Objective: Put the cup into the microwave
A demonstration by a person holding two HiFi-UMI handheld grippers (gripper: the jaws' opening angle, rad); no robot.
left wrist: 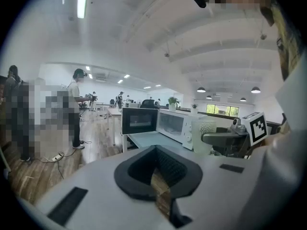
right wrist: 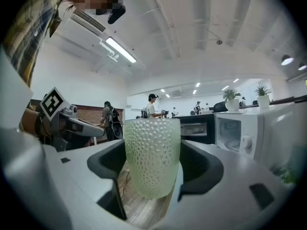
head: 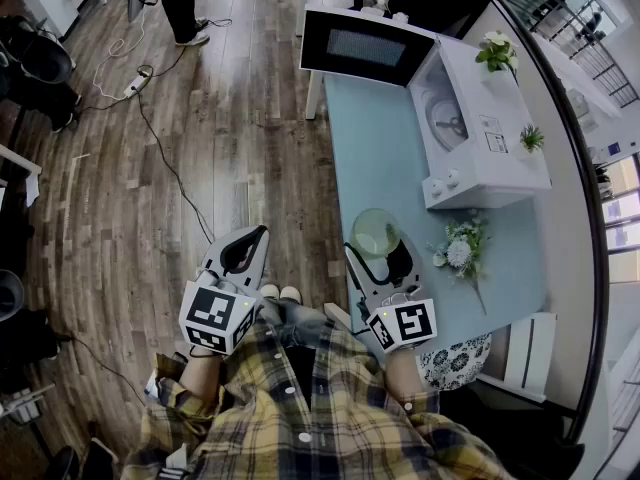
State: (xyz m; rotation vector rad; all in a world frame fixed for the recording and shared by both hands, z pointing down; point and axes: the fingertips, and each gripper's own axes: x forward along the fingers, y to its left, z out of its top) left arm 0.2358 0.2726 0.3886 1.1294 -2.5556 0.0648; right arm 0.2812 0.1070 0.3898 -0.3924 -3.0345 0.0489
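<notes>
1. Firstly, travel along the pale blue surface [head: 372, 163], low and level, from its near edge toward the far end.
2. Aim for the open cavity of the microwave [head: 492, 153], not its white casing, and target the round plate [head: 447, 120] inside, judged the steadiest landing spot.
3. Stay on the near side of the door [head: 365, 46], swung wide open beyond the cavity, and approach squarely so as not to clip it.
4. Pass left of the flowers [head: 459, 252], lying just beside the start of the path.
5. Maintain a firm squeeze with the right tool [head: 378, 260], clamped wide around the load's sides. Let go only once settled on the plate, then back straight out.
6. Hold the left tool [left wrist: 157, 172] aside, pinched closed on nothing, out over the floor and away from the route.
7. Keep upright the cup [right wrist: 152, 152], pale green and dimpled, gripped in the right tool with its base hanging free. Sits near the front edge of the surface, well apart from the microwave, so probably most of the carry remains.
</notes>
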